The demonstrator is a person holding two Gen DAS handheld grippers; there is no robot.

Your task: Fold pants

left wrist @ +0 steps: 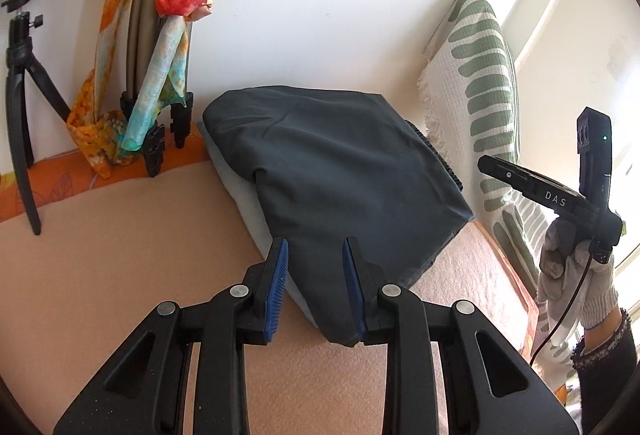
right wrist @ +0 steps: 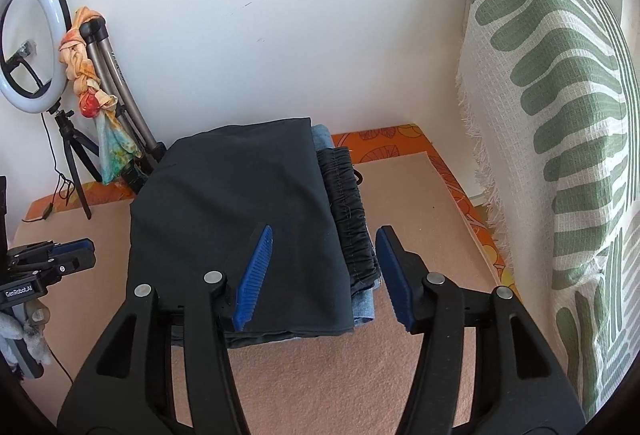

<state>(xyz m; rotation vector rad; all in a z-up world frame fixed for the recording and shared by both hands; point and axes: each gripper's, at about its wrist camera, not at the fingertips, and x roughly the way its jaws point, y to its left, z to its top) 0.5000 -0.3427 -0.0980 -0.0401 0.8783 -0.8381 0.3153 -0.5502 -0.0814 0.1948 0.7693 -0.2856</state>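
Observation:
Dark grey pants (left wrist: pixel 340 163) lie folded in a thick pile on a pinkish blanket (left wrist: pixel 120 255), on top of a light blue garment (left wrist: pixel 244 203). My left gripper (left wrist: pixel 315 241) is open over the pile's near corner, with cloth between the jaws but not pinched. In the right wrist view the pants (right wrist: pixel 240 203) show their gathered elastic waistband (right wrist: pixel 348 211) along the right side, with blue denim (right wrist: pixel 364 307) under it. My right gripper (right wrist: pixel 325 231) stands open wide just above that near right edge, holding nothing. A gloved hand (left wrist: pixel 576 275) holds it.
A green-and-white leaf-pattern cushion (right wrist: pixel 560 115) leans against the wall at the right. At the back left stand a ring light (right wrist: pixel 30 39) on a small tripod, and a second tripod with a colourful scarf (left wrist: pixel 168 35) tied on it. An orange patterned sheet (right wrist: pixel 392 143) edges the blanket.

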